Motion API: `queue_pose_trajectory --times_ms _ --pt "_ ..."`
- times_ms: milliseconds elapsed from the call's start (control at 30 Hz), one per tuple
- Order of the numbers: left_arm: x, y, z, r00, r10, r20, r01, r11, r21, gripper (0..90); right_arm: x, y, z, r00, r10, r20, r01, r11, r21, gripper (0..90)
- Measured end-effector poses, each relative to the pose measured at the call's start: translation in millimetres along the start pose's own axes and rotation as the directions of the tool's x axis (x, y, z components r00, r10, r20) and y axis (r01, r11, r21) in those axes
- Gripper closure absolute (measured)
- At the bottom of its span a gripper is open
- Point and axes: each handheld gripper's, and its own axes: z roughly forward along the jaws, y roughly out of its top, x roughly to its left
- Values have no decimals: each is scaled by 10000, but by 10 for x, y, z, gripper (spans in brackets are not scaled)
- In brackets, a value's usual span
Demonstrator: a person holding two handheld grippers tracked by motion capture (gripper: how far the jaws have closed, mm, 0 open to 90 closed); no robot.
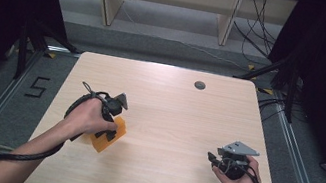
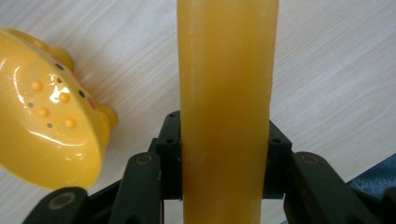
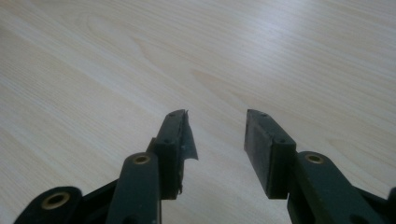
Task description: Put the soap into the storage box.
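Left gripper [image 2: 224, 158] clamping smooth amber block [image 2: 227, 93]

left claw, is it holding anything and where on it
Yes: the left claw is shut on an orange block, its pads pressing the block's two flat sides near the lower end. The right claw holds nothing.

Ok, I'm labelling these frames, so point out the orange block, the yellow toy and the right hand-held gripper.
orange block [image 2: 227, 93]: left gripper view, middle of its face above the pads.
yellow toy [image 2: 46, 126]: left gripper view, its glossy dotted top.
right hand-held gripper [image 3: 217, 135]: right gripper view, midway between its open fingertips.
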Motion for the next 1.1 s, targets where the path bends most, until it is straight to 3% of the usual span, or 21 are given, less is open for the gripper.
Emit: queue_pose_trajectory --times_ms 167,400,433,567,600,700,733,900,1100 --pt "66 5 -48 9993 -343 -121 343 9994 -59 605 5 2 -4 10000 76 19 -76 10000 36 593" --pt "148 1 -89 9988 -467 -147 465 9989 -115 605 2 0 -1 10000 32 8 -32 10000 29 593" --pt "172 1 -97 9981 -606 -129 604 9980 -165 605 31 5 -24 9990 426 126 -429 9987 260 593" --pt "210 5 -107 9978 -647 -156 645 9978 -140 605 21 2 -20 9996 246 151 -249 9995 179 593" --pt "229 7 -112 9969 -768 -194 766 9970 -119 605 2 1 -1 10000 9 19 -9 10000 6 593" --pt "255 8 -118 9974 -717 -113 717 9974 -21 605 16 5 -13 9997 236 9 -236 9996 135 593" --pt "268 8 -116 9963 -854 -33 853 9963 -73 605 5 0 -4 10000 30 26 -30 10000 32 593" --pt "322 12 -148 9947 -1024 -51 1023 9946 -161 605 20 1 -20 9995 233 192 -236 9996 152 593" --pt "375 6 -184 9919 -1267 -77 1264 9913 -369 605 11 3 -14 9998 103 190 -104 9999 52 593"
